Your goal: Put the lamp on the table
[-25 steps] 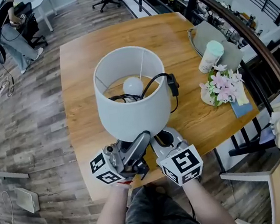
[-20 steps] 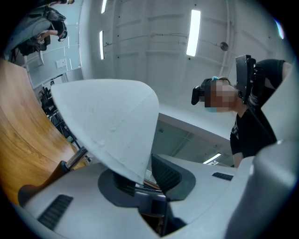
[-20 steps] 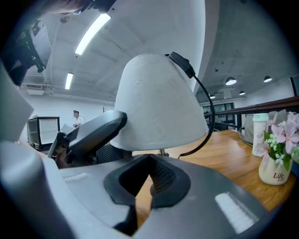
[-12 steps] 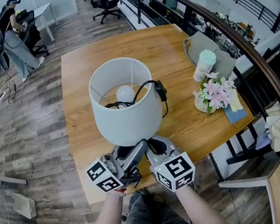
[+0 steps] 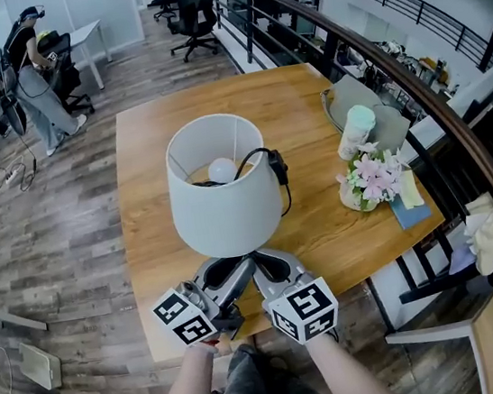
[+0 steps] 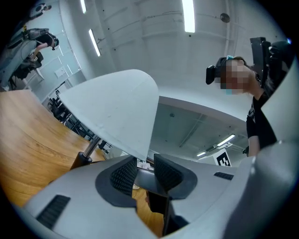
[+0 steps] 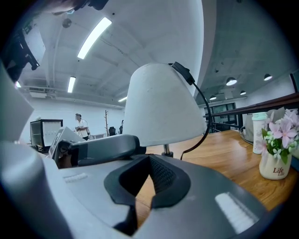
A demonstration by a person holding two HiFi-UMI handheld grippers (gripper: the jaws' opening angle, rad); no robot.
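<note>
The lamp (image 5: 223, 195) has a white drum shade, a bulb (image 5: 222, 169) and a black cord with a switch (image 5: 277, 167). It stands upright near the front of the wooden table (image 5: 306, 101). Its pole and base (image 6: 80, 160) rest on the wood. My left gripper (image 5: 227, 274) lies low under the shade's near side, and in the left gripper view the left gripper (image 6: 145, 175) is open, with only the other gripper's grey body behind the gap. My right gripper (image 5: 270, 268) lies beside it. The right gripper (image 7: 149, 179) is shut on nothing, a little short of the lamp (image 7: 163, 107).
A vase of pink flowers (image 5: 370, 179), a white cup with a green lid (image 5: 356, 131) and a grey tray (image 5: 388, 117) sit at the table's right side. A dark railing (image 5: 412, 77) runs behind them. People (image 5: 34, 76) stand by desks at far left.
The shade looks smaller and lower than a second ago, as if it came down toward the table. Both grippers have drawn back a little toward the table's front edge.
</note>
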